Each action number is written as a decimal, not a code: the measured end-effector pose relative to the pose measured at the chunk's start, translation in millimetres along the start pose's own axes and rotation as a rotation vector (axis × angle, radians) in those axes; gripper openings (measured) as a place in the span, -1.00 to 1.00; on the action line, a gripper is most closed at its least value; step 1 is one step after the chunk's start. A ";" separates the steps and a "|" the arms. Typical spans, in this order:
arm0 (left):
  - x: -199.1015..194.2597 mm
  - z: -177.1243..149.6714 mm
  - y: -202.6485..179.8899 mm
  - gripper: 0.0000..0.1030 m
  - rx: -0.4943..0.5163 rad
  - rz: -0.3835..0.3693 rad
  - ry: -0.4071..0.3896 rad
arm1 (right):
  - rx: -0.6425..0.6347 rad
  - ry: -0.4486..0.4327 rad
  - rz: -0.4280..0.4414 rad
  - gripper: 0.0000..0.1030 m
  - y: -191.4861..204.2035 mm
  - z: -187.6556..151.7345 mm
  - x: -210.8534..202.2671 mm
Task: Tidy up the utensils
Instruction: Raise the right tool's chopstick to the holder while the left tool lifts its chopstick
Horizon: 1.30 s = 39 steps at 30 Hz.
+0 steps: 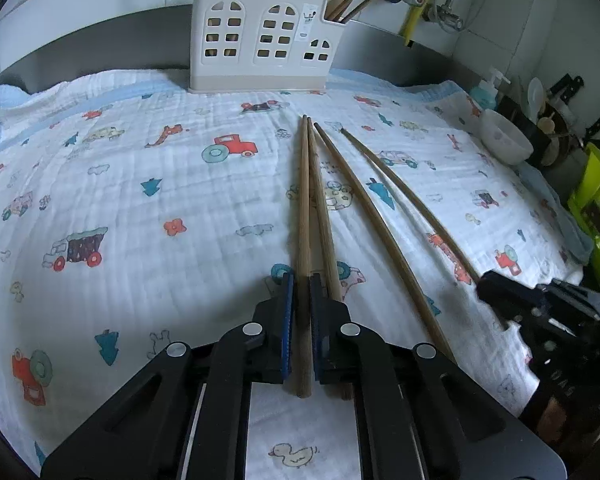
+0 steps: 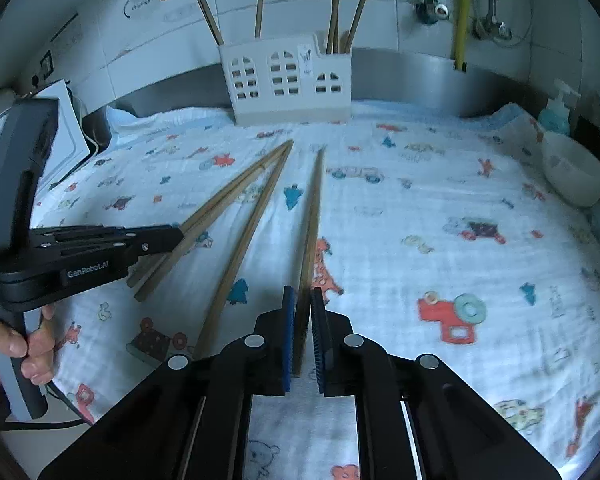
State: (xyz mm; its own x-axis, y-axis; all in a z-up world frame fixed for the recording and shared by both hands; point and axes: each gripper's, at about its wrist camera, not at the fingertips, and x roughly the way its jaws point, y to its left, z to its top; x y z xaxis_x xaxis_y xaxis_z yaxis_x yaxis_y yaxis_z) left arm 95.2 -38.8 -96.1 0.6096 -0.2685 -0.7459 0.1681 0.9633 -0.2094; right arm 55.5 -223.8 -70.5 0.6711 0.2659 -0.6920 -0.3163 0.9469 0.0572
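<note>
Four wooden chopsticks lie on a white cloth with cartoon prints [image 1: 140, 208]. My left gripper [image 1: 302, 292] is shut on the leftmost chopstick [image 1: 303, 200], near its thick end. A second chopstick [image 1: 319, 204] runs just beside it, under the right finger. A third chopstick [image 1: 364, 208] lies free in the middle. My right gripper [image 2: 302, 296] is shut on the rightmost chopstick [image 2: 314, 220]. The left gripper [image 2: 178, 236] also shows at the left of the right wrist view, a hand [image 2: 20, 344] on its grip. A white utensil holder [image 1: 260, 60] stands at the cloth's far edge with several chopsticks upright in it.
A white bowl [image 2: 576, 176] and a blue soap bottle [image 2: 556, 112] sit at the right edge. Beyond them are a green rack [image 1: 596, 208] and knives. A white appliance [image 2: 68, 128] stands at the left. Pipes and taps [image 2: 432, 8] run along the tiled wall behind.
</note>
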 end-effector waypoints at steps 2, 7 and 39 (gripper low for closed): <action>0.1 -0.7 0.8 -0.87 -0.001 -0.003 -0.002 | -0.014 -0.033 -0.008 -0.85 -1.4 7.9 -11.5; 1.0 -3.2 -5.6 -0.79 0.027 0.023 -0.006 | -0.065 -0.126 -0.021 -0.86 -0.5 33.5 -39.2; -54.2 81.5 16.4 -0.89 0.067 -0.062 -0.162 | -0.202 -0.255 0.061 -0.86 -9.2 165.0 -76.0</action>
State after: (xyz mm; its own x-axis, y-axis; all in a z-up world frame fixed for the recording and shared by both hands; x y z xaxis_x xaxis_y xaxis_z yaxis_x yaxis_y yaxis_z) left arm 128.0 -8.3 -7.6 0.7125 -0.3288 -0.6199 0.2571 0.9443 -0.2055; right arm 118.1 -222.9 100.3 0.7847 0.3821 -0.4882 -0.4707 0.8797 -0.0681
